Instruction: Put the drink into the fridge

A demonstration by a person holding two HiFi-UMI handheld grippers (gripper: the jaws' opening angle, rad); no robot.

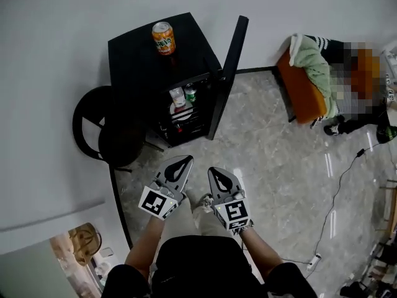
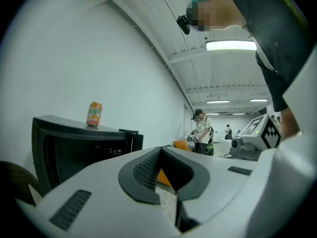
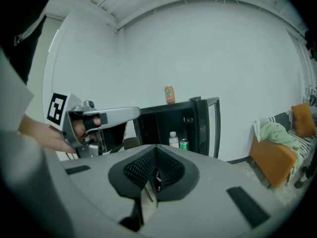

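An orange drink can (image 1: 164, 38) stands upright on top of a black mini fridge (image 1: 139, 58), and shows too in the left gripper view (image 2: 94, 114) and the right gripper view (image 3: 170, 94). The fridge door (image 1: 228, 73) stands open. Inside, a clear bottle (image 1: 178, 97) and a green can (image 1: 190, 93) sit on a shelf. My left gripper (image 1: 185, 160) and right gripper (image 1: 214, 171) hover side by side in front of the fridge, well short of it. Both are shut with nothing between the jaws. Neither touches the orange can.
A black round chair (image 1: 99, 129) stands left of the fridge, against the wall. An orange sofa (image 1: 301, 89) with a green cloth is at the right. A cable (image 1: 338, 191) runs across the marble floor. A person (image 2: 202, 130) stands far off in the room.
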